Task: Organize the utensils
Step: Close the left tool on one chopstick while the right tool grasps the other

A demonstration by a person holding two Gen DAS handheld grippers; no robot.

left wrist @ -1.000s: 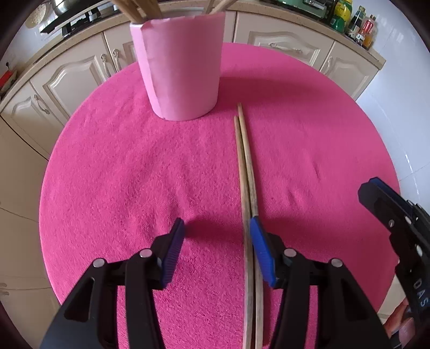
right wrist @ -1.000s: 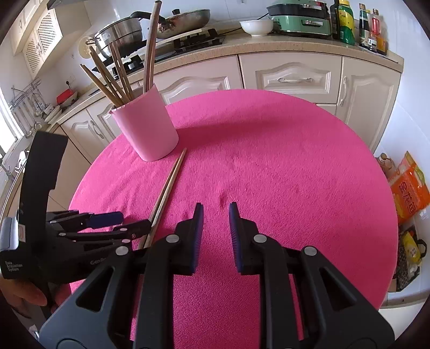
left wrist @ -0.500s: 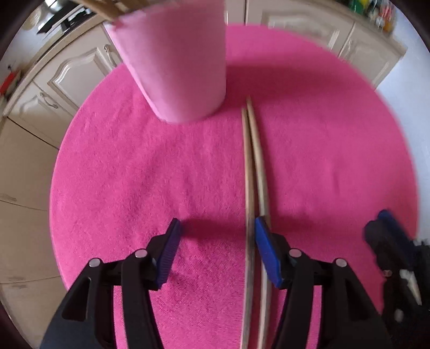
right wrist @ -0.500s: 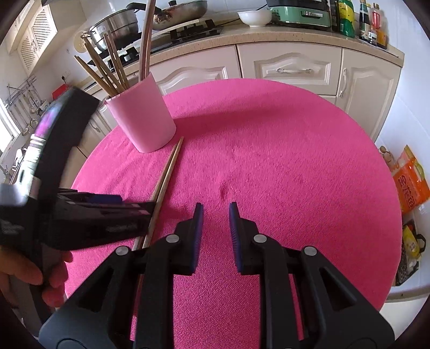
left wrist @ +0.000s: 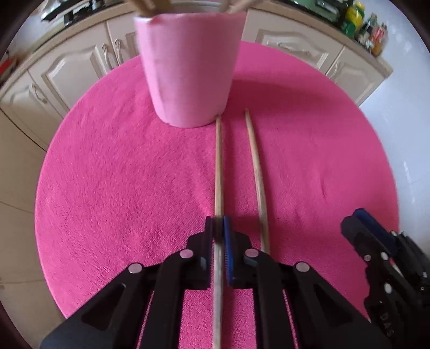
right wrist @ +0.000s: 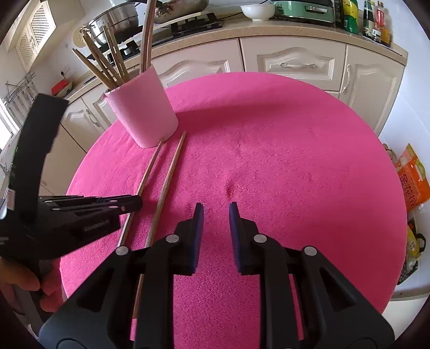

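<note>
Two wooden chopsticks lie on the round pink table (left wrist: 107, 188), running toward a pink cup (left wrist: 188, 69) that holds several more. My left gripper (left wrist: 218, 228) is shut on the left chopstick (left wrist: 218, 166), whose far tip touches the cup's base. To its right, the other chopstick (left wrist: 256, 171) lies loose on the cloth. In the right wrist view the left gripper (right wrist: 134, 202) pinches the left chopstick (right wrist: 149, 167), and the loose chopstick (right wrist: 169, 177) lies beside it. My right gripper (right wrist: 215, 212) hovers over bare cloth, jaws a little apart with nothing between them.
Cream kitchen cabinets (right wrist: 293, 61) and a counter with a stove, pots (right wrist: 118, 18), a white bowl (right wrist: 257, 11) and bottles (right wrist: 373, 18) ring the table's far side. Orange bags (right wrist: 412, 177) sit on the floor at right. A hand (right wrist: 18, 282) holds the left gripper's handle.
The left gripper shifted right and shut on the left chopstick. The two chopsticks, side by side before, now lie spread apart. The right gripper stayed put.
</note>
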